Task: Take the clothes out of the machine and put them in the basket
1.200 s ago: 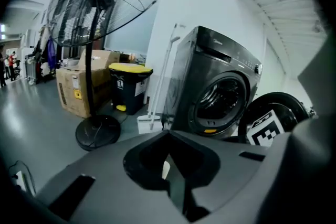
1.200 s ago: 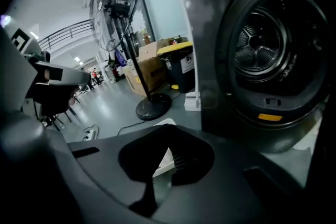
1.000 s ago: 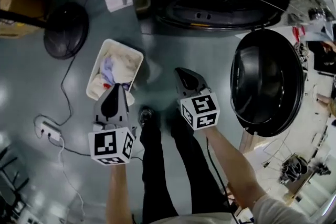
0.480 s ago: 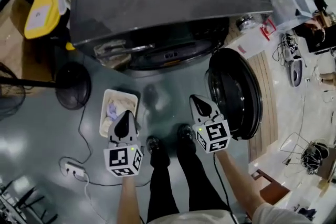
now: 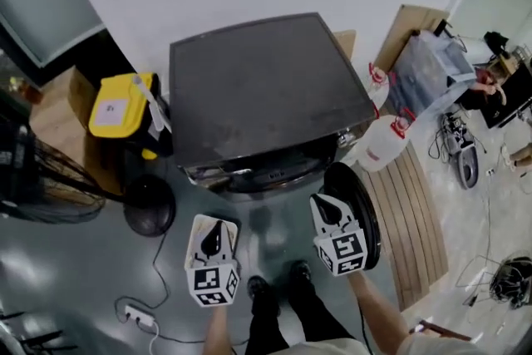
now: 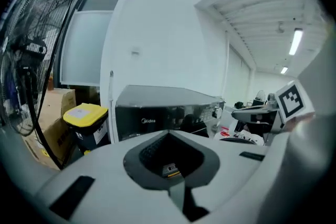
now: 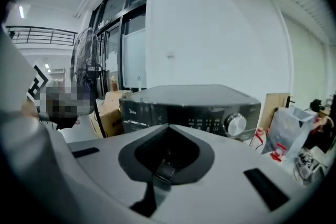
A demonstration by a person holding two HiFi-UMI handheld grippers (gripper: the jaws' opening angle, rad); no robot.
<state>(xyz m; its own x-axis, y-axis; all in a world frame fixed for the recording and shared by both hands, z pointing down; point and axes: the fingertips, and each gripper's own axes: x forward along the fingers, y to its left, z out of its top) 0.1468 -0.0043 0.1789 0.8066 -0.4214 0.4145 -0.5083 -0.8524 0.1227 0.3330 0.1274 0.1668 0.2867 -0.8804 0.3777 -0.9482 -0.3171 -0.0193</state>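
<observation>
From above, the dark front-loading washing machine (image 5: 266, 87) stands against the white wall, with its round door (image 5: 368, 212) swung open to the right. On the floor in front of it lies the white basket (image 5: 196, 235), with light clothes in it and partly hidden behind my left gripper (image 5: 214, 229). Both grippers are held high, well apart from basket and machine. My left gripper (image 6: 169, 135) is shut and empty, level with the machine's front (image 6: 157, 113). Over by the door, my right gripper (image 5: 326, 204) is also shut with nothing in it (image 7: 169, 128); the machine's control dial (image 7: 235, 124) shows beyond it.
A yellow-lidded bin (image 5: 120, 108) and cardboard boxes sit left of the machine, with a standing fan (image 5: 41, 179) and its round base (image 5: 150, 216) nearby. A power strip (image 5: 137, 316) and cable lie on the floor. Jugs (image 5: 384, 141) and a slatted wooden board (image 5: 416, 220) are at the right.
Both grippers and the head view have risen well above the floor. The machine's top has come into view, and the basket and door now look smaller and farther below. Both grippers stay shut.
</observation>
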